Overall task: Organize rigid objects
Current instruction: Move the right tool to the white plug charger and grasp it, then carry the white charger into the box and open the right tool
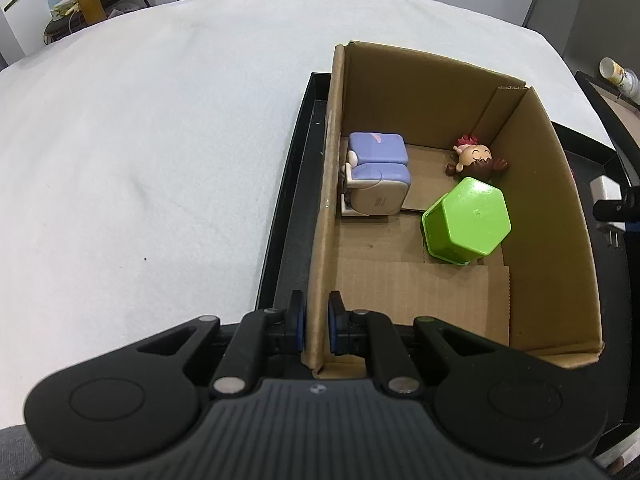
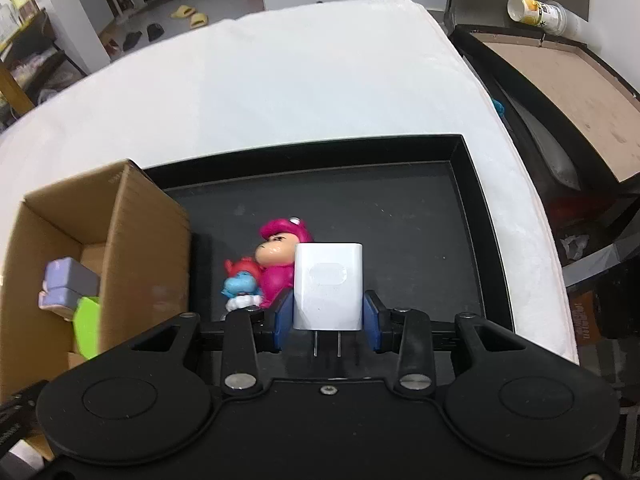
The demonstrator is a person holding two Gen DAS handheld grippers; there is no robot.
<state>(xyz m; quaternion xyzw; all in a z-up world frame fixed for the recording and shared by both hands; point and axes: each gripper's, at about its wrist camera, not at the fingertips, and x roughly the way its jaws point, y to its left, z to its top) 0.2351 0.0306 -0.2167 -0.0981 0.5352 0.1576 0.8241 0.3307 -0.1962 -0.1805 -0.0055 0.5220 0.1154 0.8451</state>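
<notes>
The right gripper [image 2: 329, 316] is closed on a white USB wall charger [image 2: 329, 285], its blue pads pressing both flat sides and the two metal prongs pointing back toward the camera. The charger is held above the black tray [image 2: 466, 216], near the tray's front part. Just behind it on the tray floor stand two figurines touching each other: a pink one [image 2: 282, 258] and a smaller blue one with a red cap [image 2: 240, 280].

The left gripper [image 1: 316, 326] stands with its jaws narrow, one on each side of the near left wall of the cardboard box [image 1: 332, 184]; the outer pad looks to touch the cardboard, while a small gap shows at the inner pad, so I judge it is steadying the box more than clamping it hard. The box sits in the left part of the same tray. Inside it already lie a purple and white block-shaped toy [image 1: 378, 172], a green hexagonal cup [image 1: 466, 220] turned upside down and tilted, and a small brown-haired doll figurine [image 1: 476, 160] in the far corner.

The step in hand seems to be carrying the charger to the box (two toys are not yet collected). The next move calls for swinging the right gripper to the left over the box wall, lowering it toward the free cardboard floor at the near side, and then opening the jaws, while the left gripper keeps the box from sliding.
</notes>
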